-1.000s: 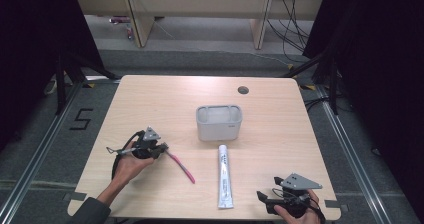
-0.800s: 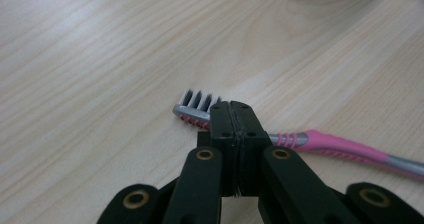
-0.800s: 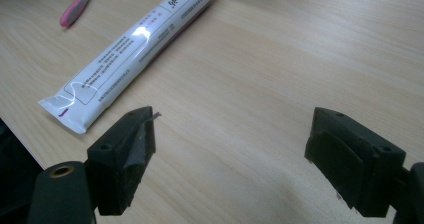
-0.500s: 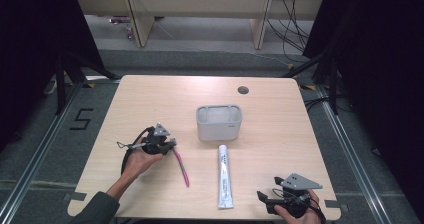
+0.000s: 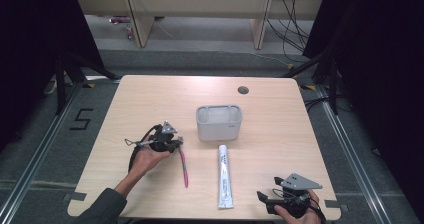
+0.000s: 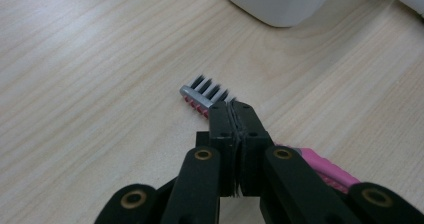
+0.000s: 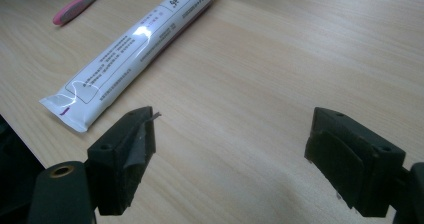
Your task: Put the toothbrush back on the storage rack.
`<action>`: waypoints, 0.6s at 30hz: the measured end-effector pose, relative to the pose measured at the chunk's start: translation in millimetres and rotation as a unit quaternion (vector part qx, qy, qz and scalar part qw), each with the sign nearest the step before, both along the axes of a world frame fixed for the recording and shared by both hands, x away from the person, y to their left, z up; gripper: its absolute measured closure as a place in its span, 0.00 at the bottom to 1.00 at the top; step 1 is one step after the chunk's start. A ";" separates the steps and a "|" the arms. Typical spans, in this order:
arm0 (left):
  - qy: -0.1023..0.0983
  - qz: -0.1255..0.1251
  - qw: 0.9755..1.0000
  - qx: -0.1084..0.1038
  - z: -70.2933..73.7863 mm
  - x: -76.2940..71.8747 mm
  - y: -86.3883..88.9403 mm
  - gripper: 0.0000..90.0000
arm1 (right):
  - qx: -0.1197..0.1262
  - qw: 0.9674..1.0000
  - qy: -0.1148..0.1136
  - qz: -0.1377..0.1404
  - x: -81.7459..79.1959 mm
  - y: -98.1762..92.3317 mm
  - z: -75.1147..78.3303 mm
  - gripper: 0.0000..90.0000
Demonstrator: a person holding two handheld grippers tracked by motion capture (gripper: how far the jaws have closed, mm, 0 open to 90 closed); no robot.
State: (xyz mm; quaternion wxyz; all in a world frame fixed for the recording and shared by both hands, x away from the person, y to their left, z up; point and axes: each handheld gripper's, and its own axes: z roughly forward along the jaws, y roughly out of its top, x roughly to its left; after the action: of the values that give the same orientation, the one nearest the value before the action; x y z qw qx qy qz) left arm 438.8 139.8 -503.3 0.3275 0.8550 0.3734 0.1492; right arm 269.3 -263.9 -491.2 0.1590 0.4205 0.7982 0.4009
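Pink toothbrush [image 5: 182, 160] lies left of counter [image 5: 280, 114] centre, neck clamped by left gripper [image 5: 172, 143], jaws clenched on it, bristle head poking past the tips. White tub [image 5: 219, 122] mid-counter, toothpaste tube [image 5: 224, 175] just in front, toward near edge. Right gripper [image 5: 266, 200] at near right corner, jaws released, wide apart, holding nothing.

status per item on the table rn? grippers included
left gripper: shut on the toothbrush, near its head
toothbrush: pink, gripped near the bristle end, handle end toward the table's near edge
right gripper: open, holding nothing
toothpaste tube: lying flat, untouched
white container: upright, open top, contents unclear
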 end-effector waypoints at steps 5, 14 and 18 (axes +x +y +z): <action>0.010 -0.001 1.000 0.001 6.4 -1.0 0.9 0.86 | 0.001 1.000 0.000 0.000 -0.1 -0.3 0.2 0.22; 0.067 0.006 0.998 0.005 23.8 -9.2 0.0 0.56 | 0.000 1.000 0.000 0.000 0.0 -0.2 0.0 0.22; 0.097 0.008 0.995 0.016 26.5 -11.5 -4.0 0.51 | 0.001 1.000 0.000 0.000 -0.3 -0.1 0.2 0.22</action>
State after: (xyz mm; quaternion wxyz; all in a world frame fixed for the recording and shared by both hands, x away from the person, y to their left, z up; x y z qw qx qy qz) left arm 427.2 135.8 -476.8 0.2744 0.8677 0.4078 0.0742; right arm 269.0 -264.0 -491.0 0.1584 0.4210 0.7977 0.4017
